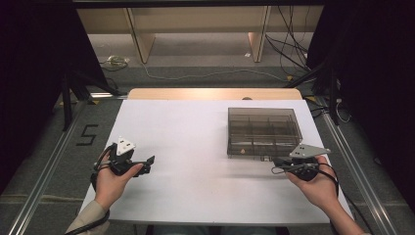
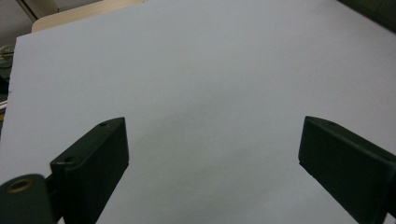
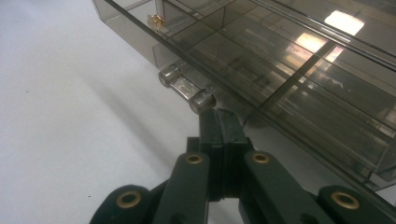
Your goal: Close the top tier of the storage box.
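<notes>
The right tongs (image 3: pixel 219 116), pressed together, are best slid under the box's latch (image 3: pixel 187 88); the left tongs (image 2: pixel 212 154) are held spread.

left tool (image 1: pixel 147 161): jaws wide apart, hand low at left | right tool (image 1: pixel 278 166): jaws pressed together, empty

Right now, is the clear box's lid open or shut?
Shut: the smoky clear box has its lid lying flat over the compartments, seen in the high view.
</notes>
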The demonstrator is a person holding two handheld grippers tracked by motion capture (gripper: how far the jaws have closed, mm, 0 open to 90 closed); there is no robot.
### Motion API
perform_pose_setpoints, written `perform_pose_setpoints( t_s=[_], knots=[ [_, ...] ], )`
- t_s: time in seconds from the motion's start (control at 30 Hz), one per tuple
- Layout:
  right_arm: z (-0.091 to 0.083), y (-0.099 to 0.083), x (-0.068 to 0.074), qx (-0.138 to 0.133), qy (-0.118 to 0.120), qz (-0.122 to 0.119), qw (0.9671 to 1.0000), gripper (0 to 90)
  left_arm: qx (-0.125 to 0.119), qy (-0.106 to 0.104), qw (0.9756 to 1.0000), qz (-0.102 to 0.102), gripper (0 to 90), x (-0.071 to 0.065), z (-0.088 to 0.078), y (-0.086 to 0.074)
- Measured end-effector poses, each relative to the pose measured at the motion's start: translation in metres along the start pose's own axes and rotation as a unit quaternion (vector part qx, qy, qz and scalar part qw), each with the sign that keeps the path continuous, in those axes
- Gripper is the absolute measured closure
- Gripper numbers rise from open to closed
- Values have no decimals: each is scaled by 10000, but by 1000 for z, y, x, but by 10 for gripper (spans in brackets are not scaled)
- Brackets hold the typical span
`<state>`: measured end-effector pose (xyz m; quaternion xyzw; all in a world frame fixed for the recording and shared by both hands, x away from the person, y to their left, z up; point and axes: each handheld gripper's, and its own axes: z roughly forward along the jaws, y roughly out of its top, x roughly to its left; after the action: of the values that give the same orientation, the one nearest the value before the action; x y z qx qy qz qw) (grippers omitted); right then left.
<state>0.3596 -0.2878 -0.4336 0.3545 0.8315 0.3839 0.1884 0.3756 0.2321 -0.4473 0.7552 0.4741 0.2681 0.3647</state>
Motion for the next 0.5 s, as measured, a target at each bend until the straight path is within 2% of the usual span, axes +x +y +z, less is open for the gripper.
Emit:
perform_pose_setpoints(
  t_s=[0.5],
  knots=[
    [3,3,-3,-29,-50,9,10000,900,-12,4,10000,-3,84,0,0,0]
  ],
)
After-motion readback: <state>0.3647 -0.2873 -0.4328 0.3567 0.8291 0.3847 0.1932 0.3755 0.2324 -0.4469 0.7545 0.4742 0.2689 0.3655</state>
